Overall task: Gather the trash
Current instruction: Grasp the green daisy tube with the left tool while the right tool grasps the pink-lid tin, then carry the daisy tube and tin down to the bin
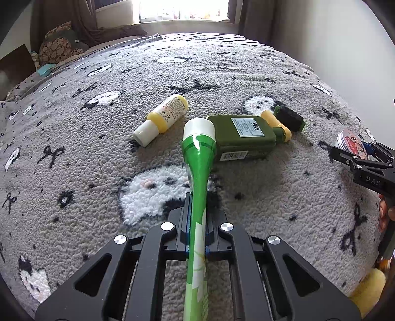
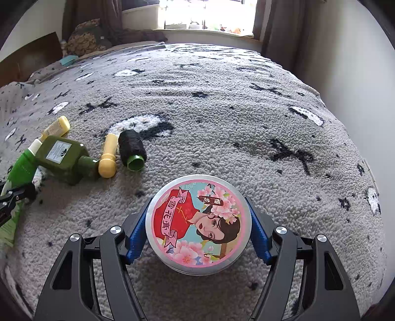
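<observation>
My left gripper is shut on the flat end of a green tube with a white cap, held above the grey patterned blanket. My right gripper is shut on a round metal tin with a pink picture lid; the tin also shows at the right edge of the left wrist view. On the blanket lie a yellow and white bottle, a dark green bottle with a yellow cap, and a black spool.
The blanket covers a bed. Pillows lie at the far left by the curtains. A window is at the far end and a white wall runs along the right. A yellow object sits at the lower right edge.
</observation>
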Action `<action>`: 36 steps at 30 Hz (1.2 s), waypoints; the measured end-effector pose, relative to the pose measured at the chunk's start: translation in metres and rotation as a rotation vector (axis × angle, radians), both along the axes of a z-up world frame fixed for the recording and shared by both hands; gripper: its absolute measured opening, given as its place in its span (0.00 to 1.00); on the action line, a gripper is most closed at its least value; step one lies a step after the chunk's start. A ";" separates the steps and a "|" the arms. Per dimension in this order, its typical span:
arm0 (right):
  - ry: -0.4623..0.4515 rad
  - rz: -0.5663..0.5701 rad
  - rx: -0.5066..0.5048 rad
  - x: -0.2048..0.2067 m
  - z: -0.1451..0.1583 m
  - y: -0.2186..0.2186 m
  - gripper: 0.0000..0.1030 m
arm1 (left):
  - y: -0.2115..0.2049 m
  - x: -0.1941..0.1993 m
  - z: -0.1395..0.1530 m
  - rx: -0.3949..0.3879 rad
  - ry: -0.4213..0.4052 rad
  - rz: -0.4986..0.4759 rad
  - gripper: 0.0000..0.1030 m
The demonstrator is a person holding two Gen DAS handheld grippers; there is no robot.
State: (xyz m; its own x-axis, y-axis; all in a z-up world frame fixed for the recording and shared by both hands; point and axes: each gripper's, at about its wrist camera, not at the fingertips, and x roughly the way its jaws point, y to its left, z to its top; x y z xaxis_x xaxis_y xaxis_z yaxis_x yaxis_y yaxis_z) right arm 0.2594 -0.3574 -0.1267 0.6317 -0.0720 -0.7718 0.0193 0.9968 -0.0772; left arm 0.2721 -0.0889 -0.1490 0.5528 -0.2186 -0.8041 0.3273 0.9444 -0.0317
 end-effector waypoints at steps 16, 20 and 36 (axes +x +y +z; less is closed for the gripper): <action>-0.117 0.069 0.013 -0.101 0.042 0.050 0.69 | 0.029 -0.106 0.043 -0.036 -0.113 -0.060 0.06; -0.153 0.099 0.016 -0.129 0.052 0.064 0.69 | 0.038 -0.138 0.066 -0.040 -0.170 -0.065 0.06; -0.211 0.166 0.048 -0.238 0.062 0.097 0.69 | 0.048 -0.264 0.086 -0.031 -0.265 -0.131 0.06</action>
